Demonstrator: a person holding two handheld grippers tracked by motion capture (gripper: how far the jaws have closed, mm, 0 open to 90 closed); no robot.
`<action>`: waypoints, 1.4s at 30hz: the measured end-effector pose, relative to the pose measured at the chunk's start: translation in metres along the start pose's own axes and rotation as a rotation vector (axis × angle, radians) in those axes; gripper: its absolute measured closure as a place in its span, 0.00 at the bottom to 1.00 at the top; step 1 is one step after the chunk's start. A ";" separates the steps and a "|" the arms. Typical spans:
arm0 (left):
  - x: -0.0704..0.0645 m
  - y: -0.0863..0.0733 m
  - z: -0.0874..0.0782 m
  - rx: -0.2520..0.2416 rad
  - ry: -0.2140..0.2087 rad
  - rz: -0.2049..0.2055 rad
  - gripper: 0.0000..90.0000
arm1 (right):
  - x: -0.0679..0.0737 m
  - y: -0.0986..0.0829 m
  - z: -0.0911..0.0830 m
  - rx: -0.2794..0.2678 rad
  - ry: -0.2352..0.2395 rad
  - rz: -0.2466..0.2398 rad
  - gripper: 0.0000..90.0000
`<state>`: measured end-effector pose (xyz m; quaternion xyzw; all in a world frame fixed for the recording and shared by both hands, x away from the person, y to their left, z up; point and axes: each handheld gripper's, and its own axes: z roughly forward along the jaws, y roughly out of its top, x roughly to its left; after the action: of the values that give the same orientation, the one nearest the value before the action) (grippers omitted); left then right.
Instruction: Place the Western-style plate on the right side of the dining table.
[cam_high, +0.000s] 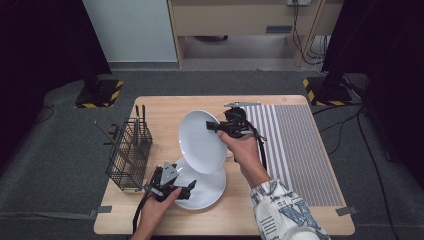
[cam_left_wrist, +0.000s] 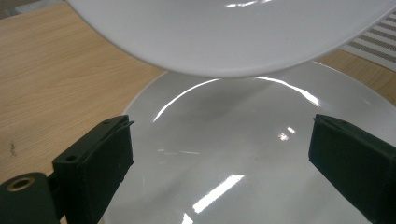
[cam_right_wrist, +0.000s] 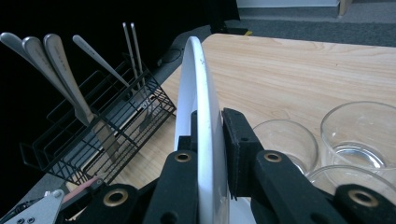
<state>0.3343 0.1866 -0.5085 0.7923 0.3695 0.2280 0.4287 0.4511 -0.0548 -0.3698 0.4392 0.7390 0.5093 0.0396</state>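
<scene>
A white plate (cam_high: 201, 141) hangs tilted over the middle of the table, with my right gripper (cam_high: 212, 126) shut on its upper right rim. In the right gripper view that plate (cam_right_wrist: 198, 84) stands edge-on, clamped between the jaws of my right gripper (cam_right_wrist: 208, 114). A second white plate (cam_high: 207, 190) lies flat near the front edge, partly beneath the lifted one. My left gripper (cam_high: 190, 187) is at its left rim, open. In the left gripper view the open left gripper (cam_left_wrist: 222, 123) spans the flat plate (cam_left_wrist: 233, 149), while the lifted plate (cam_left_wrist: 233, 32) hangs above it.
A black wire cutlery basket (cam_high: 129, 155) with several utensils stands at the table's left edge; its spoons show in the right gripper view (cam_right_wrist: 93, 135). Clear glass bowls (cam_right_wrist: 362, 130) sit just right of the lifted plate. A striped mat (cam_high: 295, 145) covers the table's right half.
</scene>
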 end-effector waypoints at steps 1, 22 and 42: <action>0.000 0.000 0.000 0.001 0.002 0.001 0.06 | -0.001 0.002 -0.002 -0.011 0.002 0.010 0.93; 0.000 0.000 0.001 0.007 0.003 0.012 0.06 | -0.008 0.038 -0.015 -0.065 -0.024 0.035 0.93; 0.000 -0.001 0.002 0.013 -0.001 0.013 0.06 | -0.023 0.068 -0.043 -0.145 -0.106 0.105 0.93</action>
<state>0.3355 0.1861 -0.5101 0.7976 0.3657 0.2280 0.4220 0.4849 -0.0947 -0.3047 0.4996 0.6731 0.5389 0.0836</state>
